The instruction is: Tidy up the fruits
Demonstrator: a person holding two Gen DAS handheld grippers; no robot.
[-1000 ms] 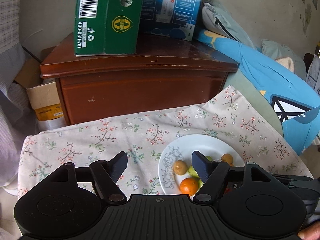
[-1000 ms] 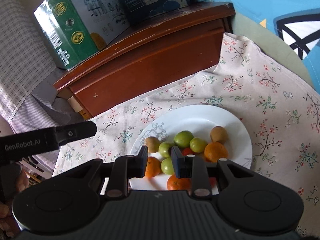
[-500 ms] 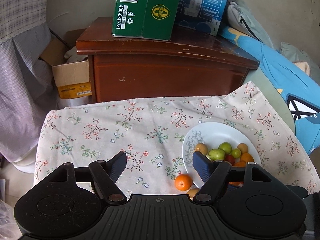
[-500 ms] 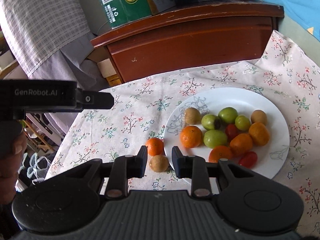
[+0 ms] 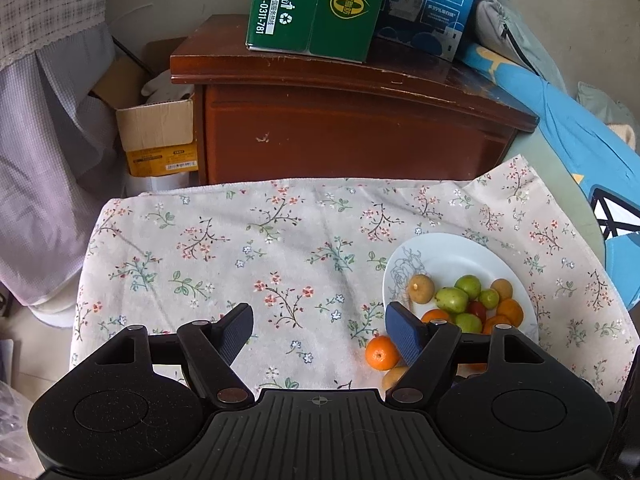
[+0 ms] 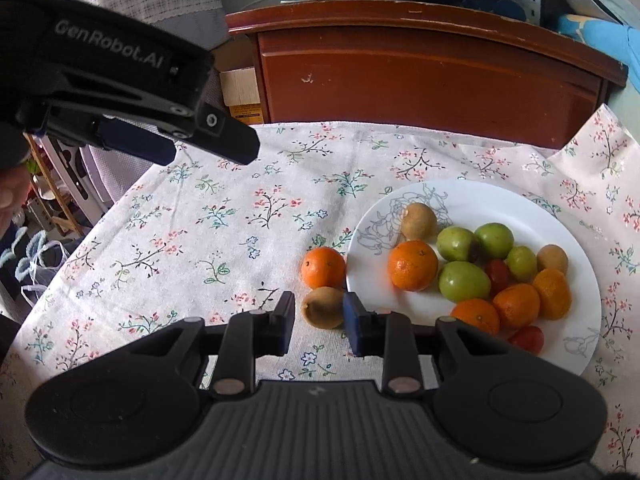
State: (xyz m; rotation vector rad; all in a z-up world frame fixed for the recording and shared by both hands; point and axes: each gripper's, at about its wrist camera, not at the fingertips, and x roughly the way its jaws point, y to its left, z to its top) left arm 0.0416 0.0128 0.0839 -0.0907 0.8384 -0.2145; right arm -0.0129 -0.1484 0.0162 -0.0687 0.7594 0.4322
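Left wrist view: the left tool (image 5: 319, 330) hangs wide apart and empty over the flower-printed cloth on the bench (image 5: 248, 248), left of the white round plate (image 5: 448, 254) heaped with fruit. A small orange mandarin (image 5: 380, 354) lies off the plate's left rim.

Right wrist view: the right tool (image 6: 318, 322), narrow and gripping nothing, points at a brown oval kiwi-like fruit (image 6: 322, 307) beside the plate, half hidden in the other view. The step appears to be gathering strays; next, I judge, widen the jaws around this fruit.
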